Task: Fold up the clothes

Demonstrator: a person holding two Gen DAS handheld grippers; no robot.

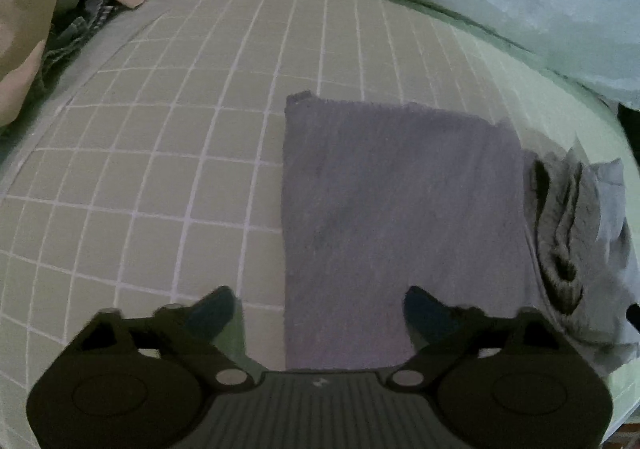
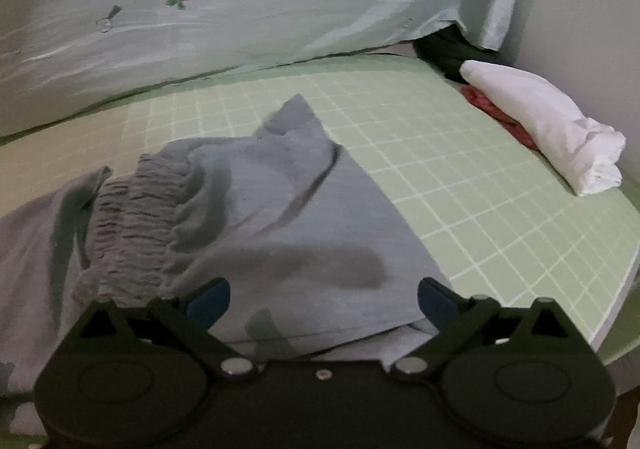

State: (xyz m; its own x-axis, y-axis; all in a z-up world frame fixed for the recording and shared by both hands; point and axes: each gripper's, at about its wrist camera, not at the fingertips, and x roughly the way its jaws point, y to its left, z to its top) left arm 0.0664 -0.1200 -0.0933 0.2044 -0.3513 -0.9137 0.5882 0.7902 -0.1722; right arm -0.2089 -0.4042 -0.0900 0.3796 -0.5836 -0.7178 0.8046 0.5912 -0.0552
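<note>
evidently the grey trousers (image 1: 400, 217) lay spread flat near the front edge of the green grid mat (image 1: 160, 169), waistband (image 2: 136, 225) bunched toward the right, ready for a fold. both the left gripper (image 1: 320, 313) and right gripper (image 2: 324, 301) hovered over the cloth, jaws spread wide, holding nothing.

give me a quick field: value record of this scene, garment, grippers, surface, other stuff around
garment: grey pants, partly folded, elastic waistband bunched
surface: green grid mat
left gripper: open, over the flat leg end, holding nothing
right gripper: open, over the waist end, holding nothing
right side: folded white cloth on a red item
far left: unfolded clothes pile
behind: carrot-print fabric
</note>
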